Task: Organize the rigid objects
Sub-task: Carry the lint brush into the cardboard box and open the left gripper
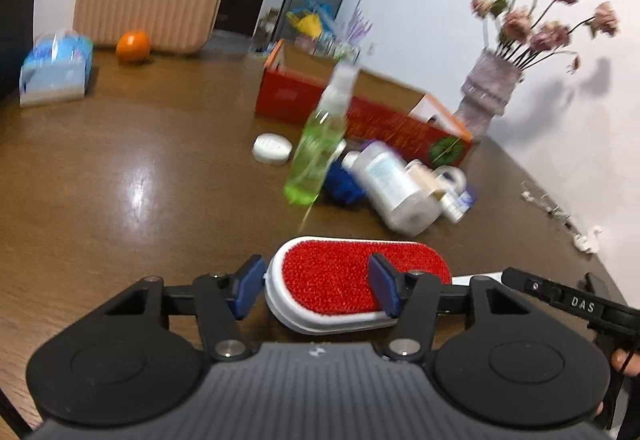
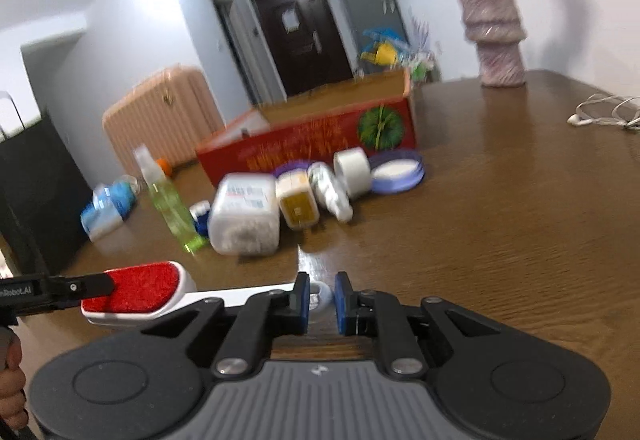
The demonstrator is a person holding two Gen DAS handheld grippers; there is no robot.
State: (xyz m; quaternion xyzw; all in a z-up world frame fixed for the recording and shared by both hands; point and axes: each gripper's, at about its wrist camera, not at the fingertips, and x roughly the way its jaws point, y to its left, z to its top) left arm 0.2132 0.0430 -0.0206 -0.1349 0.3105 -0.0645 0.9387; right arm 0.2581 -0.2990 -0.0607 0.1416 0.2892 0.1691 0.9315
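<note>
Gripping the lint brush (image 1: pixel 360 278) across its red padded head, the left hand-held gripper (image 1: pixel 318 286) holds it just above the bench (image 1: pixel 120 168), while the right hand-held gripper (image 2: pixel 322 302) is clamped on the thin white handle's ring end. It looks light and stiff; the hard white rim likely gives a surer hold than the fuzzy red face.

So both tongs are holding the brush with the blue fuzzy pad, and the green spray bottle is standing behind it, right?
Not quite: the fuzzy pad is red, not blue. The left wrist view shows the left tongs gripping the brush by its red head; the right tongs hold its white handle. The green spray bottle does stand behind it.
</note>
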